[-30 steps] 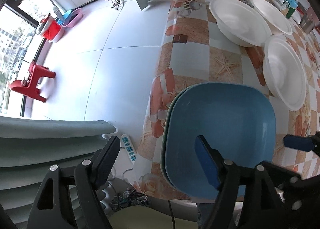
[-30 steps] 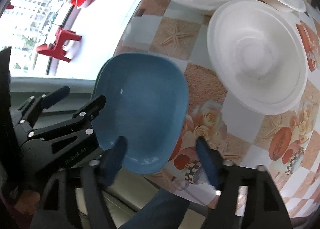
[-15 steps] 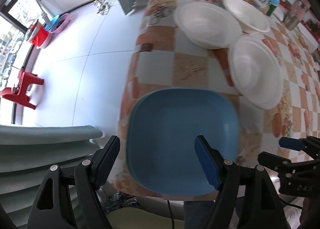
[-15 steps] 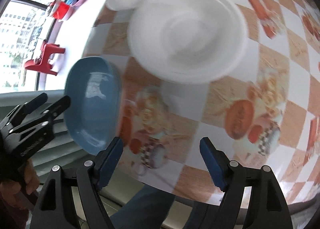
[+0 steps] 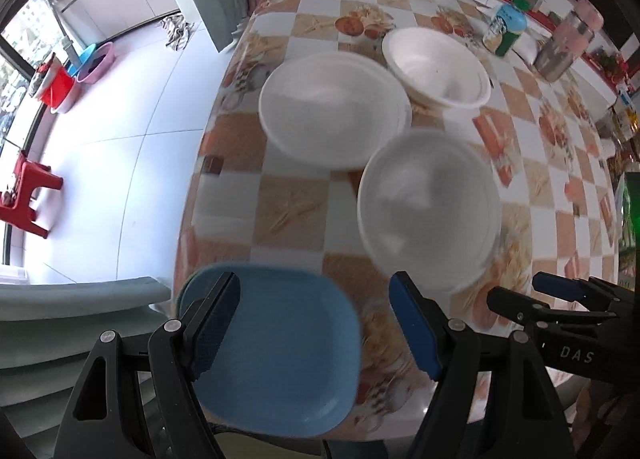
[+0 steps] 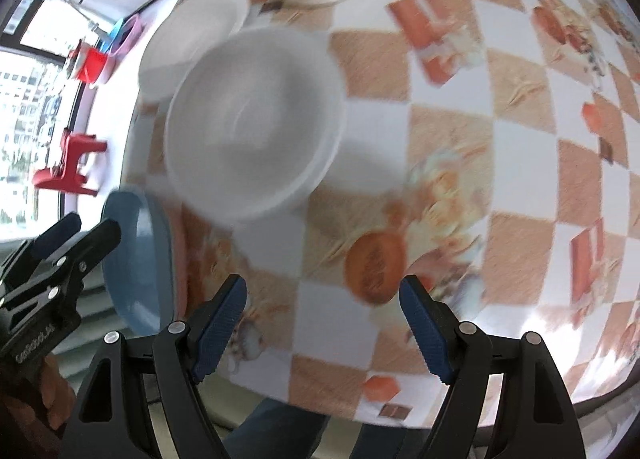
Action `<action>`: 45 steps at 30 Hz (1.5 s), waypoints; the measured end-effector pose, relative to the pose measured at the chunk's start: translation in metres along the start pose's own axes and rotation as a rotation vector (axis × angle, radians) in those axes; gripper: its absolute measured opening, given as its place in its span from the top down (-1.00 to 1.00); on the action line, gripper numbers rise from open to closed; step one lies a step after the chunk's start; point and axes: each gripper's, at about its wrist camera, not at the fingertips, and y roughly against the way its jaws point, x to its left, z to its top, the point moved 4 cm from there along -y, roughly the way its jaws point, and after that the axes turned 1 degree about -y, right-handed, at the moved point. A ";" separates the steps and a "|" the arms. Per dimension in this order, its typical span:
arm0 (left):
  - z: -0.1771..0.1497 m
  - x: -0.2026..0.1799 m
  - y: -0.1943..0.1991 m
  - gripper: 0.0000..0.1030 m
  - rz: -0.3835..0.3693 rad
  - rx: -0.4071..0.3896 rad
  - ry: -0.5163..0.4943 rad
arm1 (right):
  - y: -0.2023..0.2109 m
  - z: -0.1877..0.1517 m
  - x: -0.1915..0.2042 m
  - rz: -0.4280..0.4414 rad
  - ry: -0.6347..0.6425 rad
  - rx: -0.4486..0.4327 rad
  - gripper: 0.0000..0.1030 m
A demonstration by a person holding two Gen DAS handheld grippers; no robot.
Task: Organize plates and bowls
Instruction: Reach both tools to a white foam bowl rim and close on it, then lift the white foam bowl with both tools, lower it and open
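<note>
A blue square plate (image 5: 280, 343) lies on another plate at the near left corner of the checked table (image 5: 540, 187); it also shows in the right wrist view (image 6: 136, 255). Three white bowls stand beyond it: a near one (image 5: 428, 207), a wide one (image 5: 332, 107) and a far one (image 5: 436, 67). The near bowl shows in the right wrist view (image 6: 252, 123). My left gripper (image 5: 316, 323) is open and empty above the blue plate. My right gripper (image 6: 322, 327) is open and empty over the table's front edge, short of the near bowl.
A green-capped bottle (image 5: 504, 29) and a metal flask (image 5: 564, 47) stand at the table's far right. A grey chair back (image 5: 72, 323) is at the left. A red stool (image 5: 24, 195) and buckets (image 5: 60, 87) sit on the floor.
Both grippers have drawn back and swung right, away from the blue plate and towards the near white bowl. The blue plate rests on the table corner.
</note>
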 end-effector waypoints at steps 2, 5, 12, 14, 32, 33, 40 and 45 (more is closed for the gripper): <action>0.011 -0.003 -0.005 -0.55 0.005 0.003 0.004 | 0.004 0.010 -0.005 -0.008 -0.005 -0.018 -0.55; 0.023 -0.004 -0.013 -0.55 0.015 0.012 0.011 | 0.008 0.029 -0.009 -0.014 -0.007 -0.040 -0.55; 0.039 -0.014 -0.043 -0.55 0.029 0.069 -0.012 | -0.003 0.063 -0.002 -0.004 0.006 -0.038 -0.55; 0.042 -0.017 -0.050 -0.55 0.028 0.084 -0.017 | -0.009 0.069 0.002 0.003 0.008 -0.027 -0.55; 0.049 -0.040 -0.087 0.56 0.008 0.189 -0.057 | -0.048 0.089 0.021 0.058 0.018 0.060 0.24; 0.049 -0.041 -0.088 0.56 0.009 0.190 -0.061 | -0.048 0.089 0.022 0.069 0.023 0.057 0.40; 0.043 -0.064 -0.086 0.58 0.010 0.194 -0.100 | -0.050 0.084 0.020 0.092 0.023 0.067 0.52; 0.038 -0.099 -0.084 0.58 -0.005 0.203 -0.156 | -0.046 0.081 0.002 0.088 -0.002 0.068 0.52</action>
